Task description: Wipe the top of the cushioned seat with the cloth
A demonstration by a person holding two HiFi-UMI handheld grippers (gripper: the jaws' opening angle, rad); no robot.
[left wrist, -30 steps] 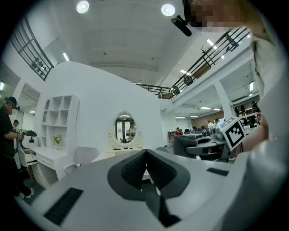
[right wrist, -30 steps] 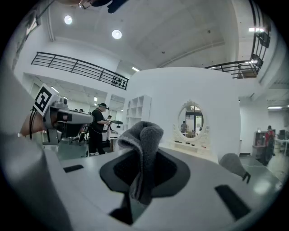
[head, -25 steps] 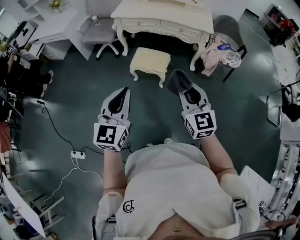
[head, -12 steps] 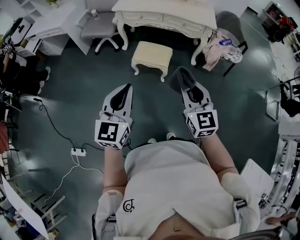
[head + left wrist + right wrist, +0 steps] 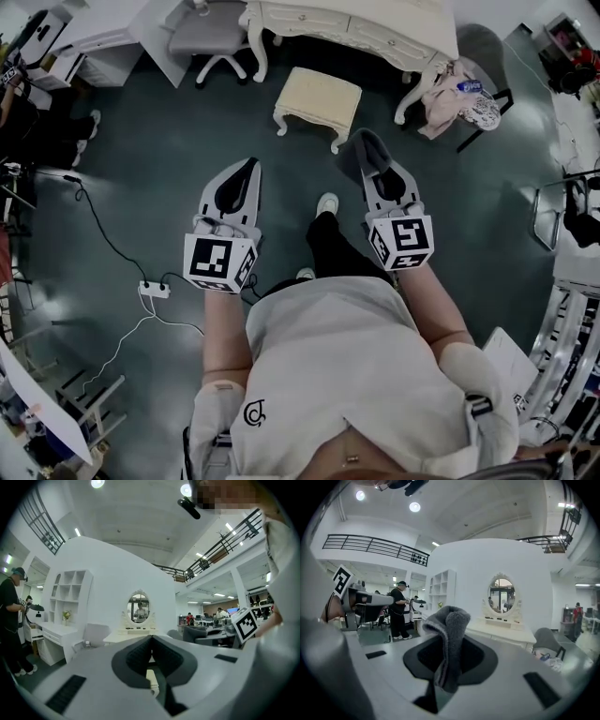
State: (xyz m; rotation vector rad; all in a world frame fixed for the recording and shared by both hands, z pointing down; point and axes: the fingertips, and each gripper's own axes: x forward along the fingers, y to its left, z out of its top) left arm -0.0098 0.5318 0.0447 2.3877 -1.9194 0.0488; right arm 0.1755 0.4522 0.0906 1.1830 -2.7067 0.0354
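Here, the dark green floor [image 5: 141, 178] lies open between me and the white dressing desk [image 5: 375, 33]. The cream cushioned seat [image 5: 319, 97] stands just in front of that desk, well apart from both tools and not yet wiped. One shoe [image 5: 326, 202] is set forward toward it.

The biggest risk, as I judge it, is the approach. The seat is low and tucked near the desk's carved legs, so a reach carried too far could knock a tool against the furniture. The seat itself looks light on its small feet, and a hard sideways wipe could slide it across the floor instead of cleaning the top.

The left tool [image 5: 151, 641] has its jaws pressed together with nothing between them. It would have to open, or press flat, to steady the seat.

The right tool [image 5: 447, 637] is clamped on the grey cloth [image 5: 452, 618], which rises in a loose fold above the jaws. If I come down too steeply, the bare jaws rather than the fabric could scrape the cushion. Drag on the upholstery could also tug the fold free.

Smallest, a power strip [image 5: 155, 291] and its cable lie off to the left, a trip hazard only if my path drifts that way.
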